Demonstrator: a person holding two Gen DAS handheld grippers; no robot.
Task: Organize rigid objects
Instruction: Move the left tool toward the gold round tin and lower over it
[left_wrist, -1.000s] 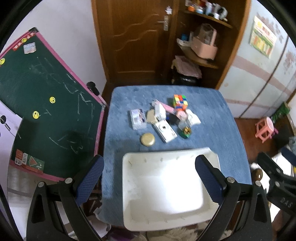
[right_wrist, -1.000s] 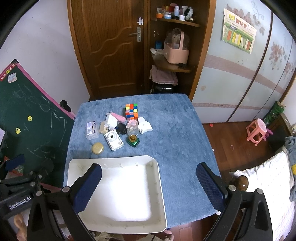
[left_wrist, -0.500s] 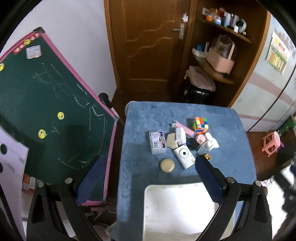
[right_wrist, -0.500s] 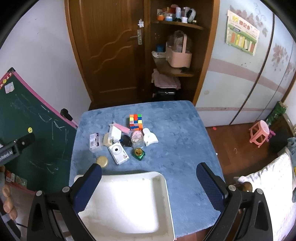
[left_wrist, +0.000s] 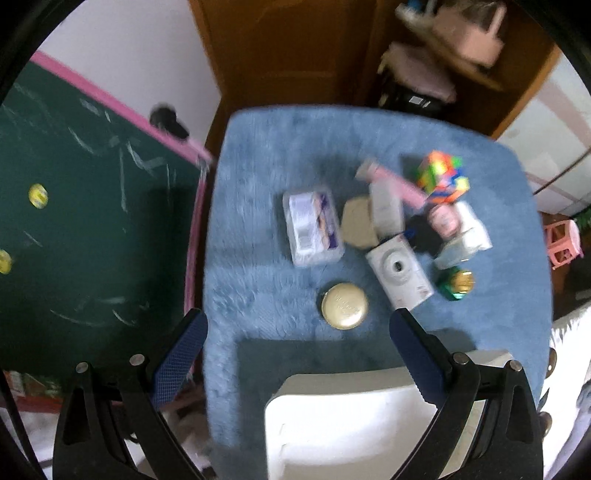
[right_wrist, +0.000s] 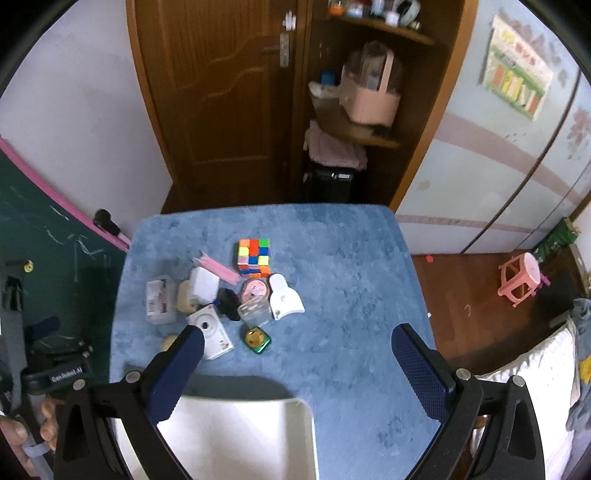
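Note:
A heap of small objects lies on the blue table: a colour cube, a white camera, a clear plastic box, a gold round tin, a green-gold bottle and a pink tube. A white tray sits at the table's near edge. My left gripper hovers open above the table, short of the gold tin. My right gripper is open over bare cloth, right of the heap.
A green chalkboard leans against the table's left side. Behind the table are a wooden door and shelves. A pink stool stands on the floor at right. A hand holds the left gripper's handle at lower left.
The left gripper has moved forward and lower towards the heap, so the objects look larger and the view is blurred. The right gripper has also advanced over the tray towards the table's middle.

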